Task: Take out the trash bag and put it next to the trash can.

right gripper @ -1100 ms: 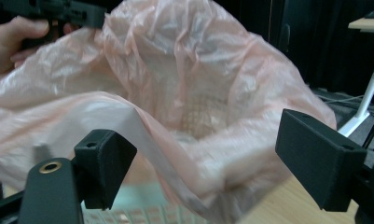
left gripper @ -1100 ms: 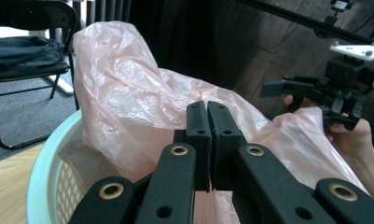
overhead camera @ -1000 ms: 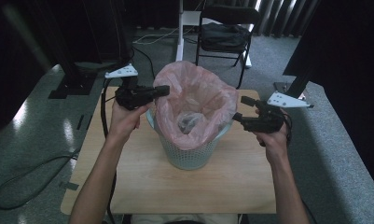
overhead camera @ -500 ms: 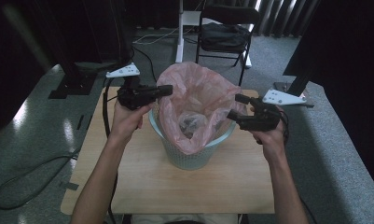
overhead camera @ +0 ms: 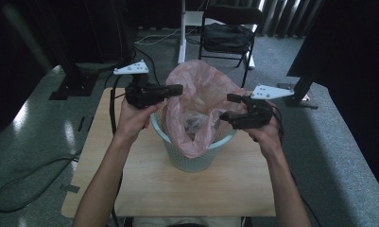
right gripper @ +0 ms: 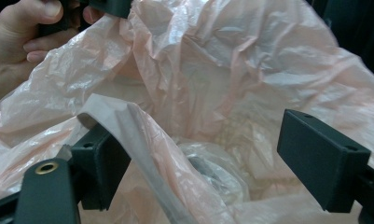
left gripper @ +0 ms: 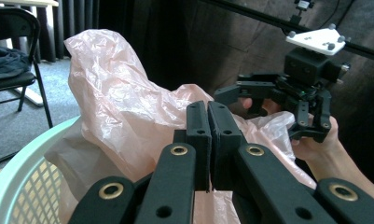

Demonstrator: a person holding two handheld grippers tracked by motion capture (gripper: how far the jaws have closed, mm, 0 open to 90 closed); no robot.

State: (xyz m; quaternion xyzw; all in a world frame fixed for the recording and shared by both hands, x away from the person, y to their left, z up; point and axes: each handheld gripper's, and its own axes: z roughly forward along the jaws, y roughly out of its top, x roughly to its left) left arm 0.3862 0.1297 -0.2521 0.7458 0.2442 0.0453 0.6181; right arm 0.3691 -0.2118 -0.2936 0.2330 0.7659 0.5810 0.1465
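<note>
A: Pink bag (overhead camera: pixel 201 109) down in the basket (overhead camera: pixel 192 161), middle of the table (overhead camera: pixel 177 194). Lining it, mouth gaping upward.

B: Left gripper (overhead camera: pixel 175 89) clamped tight, tips right at the left rim. Looks like film pinched between them, though hard to be certain with plastic that thin.

A: Right gripper (overhead camera: pixel 228 106) spread wide at the opposite rim. Nothing squeezed there, just a fold of rim draped over one jaw in the right gripper view.

B: Handling? Featherweight, surely. Limp, crinkly, slick. No stiffness to push against; collapses wherever not held.

A: Tears easily too, judging by that thinness. Best taken at the rim, by a gathered fold rather than a single layer, and on two opposite sides.

B: Never by the belly. Only bunches up and slides away.

A: Orientation: long axis vertical, bottom buried in the basket, opening skyward. Far side of the rim standing tall above the basket, near side slumped over the edge.

B: Something crumpled and clear (right gripper: pixel 212 172) lying at the bottom, too blurred to name.

A: Extra weight down low, then, probably slight. Worth a slow, straight-up pull to keep the film from stretching.

B: And a firm close on the right before any lift. Otherwise lopsided, mouth sagging shut on that side.
</note>
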